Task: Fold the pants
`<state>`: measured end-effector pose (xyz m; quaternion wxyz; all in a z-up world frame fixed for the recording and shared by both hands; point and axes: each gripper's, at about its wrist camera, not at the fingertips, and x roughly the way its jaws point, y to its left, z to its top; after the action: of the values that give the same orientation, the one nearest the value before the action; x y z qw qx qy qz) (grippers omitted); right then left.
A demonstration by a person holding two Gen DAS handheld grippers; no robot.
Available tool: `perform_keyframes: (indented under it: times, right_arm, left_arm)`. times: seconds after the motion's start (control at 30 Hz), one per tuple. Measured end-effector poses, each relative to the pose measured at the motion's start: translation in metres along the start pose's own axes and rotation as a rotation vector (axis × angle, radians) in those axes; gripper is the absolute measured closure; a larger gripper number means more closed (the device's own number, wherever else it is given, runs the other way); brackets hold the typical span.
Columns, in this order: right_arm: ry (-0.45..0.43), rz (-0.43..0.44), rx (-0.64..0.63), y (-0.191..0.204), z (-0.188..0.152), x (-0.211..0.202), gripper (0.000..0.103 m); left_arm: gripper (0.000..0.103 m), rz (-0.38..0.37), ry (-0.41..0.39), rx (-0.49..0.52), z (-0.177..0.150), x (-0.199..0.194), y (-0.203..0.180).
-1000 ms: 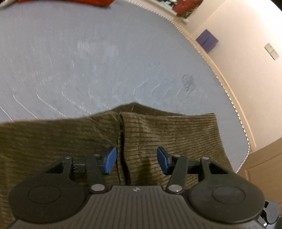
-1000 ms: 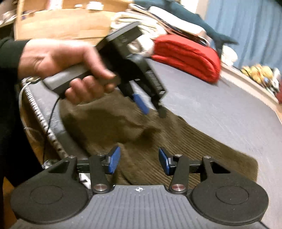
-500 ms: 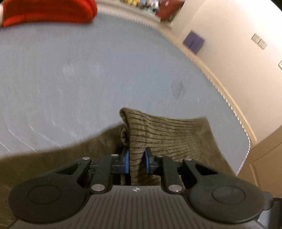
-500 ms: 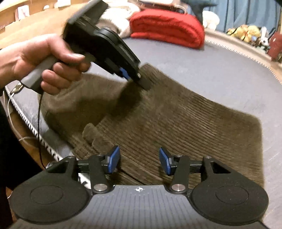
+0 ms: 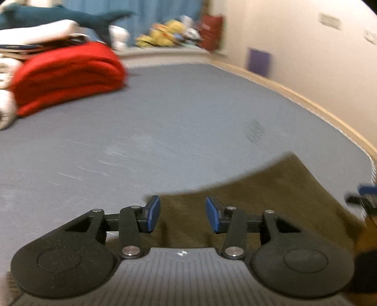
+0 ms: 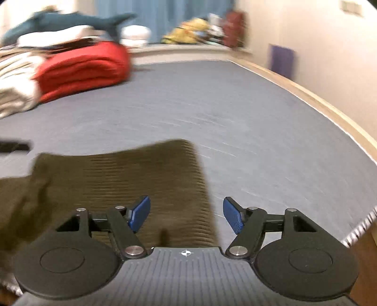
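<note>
- Clearly spread apart on the left gripper (image 5: 182, 213), blue pads (image 5: 152, 213) clasping nothing, poised just above the near edge of the pants (image 5: 271, 200)
- Likewise wide open on the right gripper (image 6: 186, 215), nothing between its pads (image 6: 139, 213), hanging over the right border of the pants (image 6: 146, 179)
- Lying flat on the grey mattress (image 5: 176, 113), near its front edge, as one olive ribbed rectangle, probably already folded at least once, judging by the compact shape and straight far edge
- Rumpled and less tidy at the left side in the right view, so likely needing smoothing or one more fold
- Probably held free and raised so as to look over the fold or line up for a fresh grab; blur prevents telling which
- Pushed to the far left corner, well apart from the pants: one folded red blanket (image 5: 68, 75) with pale bedding beside it and one plush shark (image 5: 70, 20) on top, presumably stacked there to leave working room
- Count: two grippers, four blue pads, one pair of pants, one red blanket, one shark, one purple patch (image 5: 258, 61) on the wall
</note>
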<state>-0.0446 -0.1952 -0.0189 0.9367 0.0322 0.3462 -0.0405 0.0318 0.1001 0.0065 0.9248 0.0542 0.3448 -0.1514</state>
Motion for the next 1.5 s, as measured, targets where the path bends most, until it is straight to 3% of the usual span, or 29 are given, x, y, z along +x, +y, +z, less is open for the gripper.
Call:
perform_keyframes:
  times: [0.1,0.2,0.47,0.6,0.8,1.03,1.5]
  right_arm:
    - [0.058,-0.051,0.069,-0.02,-0.009,0.015,0.032]
    - [0.136,-0.031,0.133,-0.034,-0.017,0.028,0.029]
    - [0.216,0.049,0.196,-0.053,-0.014,0.045,0.028]
    - [0.227,0.073,0.251,-0.059,-0.013,0.044,0.028]
    - [0.178,0.107,0.263,-0.059,-0.006,0.034,0.023]
    - [0.269,0.154,0.266,-0.055,-0.013,0.052,0.021]
    - [0.328,0.191,0.304,-0.055,-0.019,0.066,0.018]
  left_arm:
    - [0.062,-0.014,0.091,0.086,-0.014,0.021,-0.015]
    - [0.063,0.044,0.25,0.08,-0.03,0.051,-0.009]
    - [0.061,0.023,0.156,0.035,-0.014,0.028,-0.015]
    - [0.061,0.057,0.167,0.037,-0.01,0.031,-0.024]
    - [0.06,0.068,0.172,0.036,-0.013,0.034,-0.017]
    - [0.059,0.068,0.17,0.035,-0.013,0.035,-0.014]
    - [0.058,0.068,0.163,0.034,-0.012,0.034,-0.015]
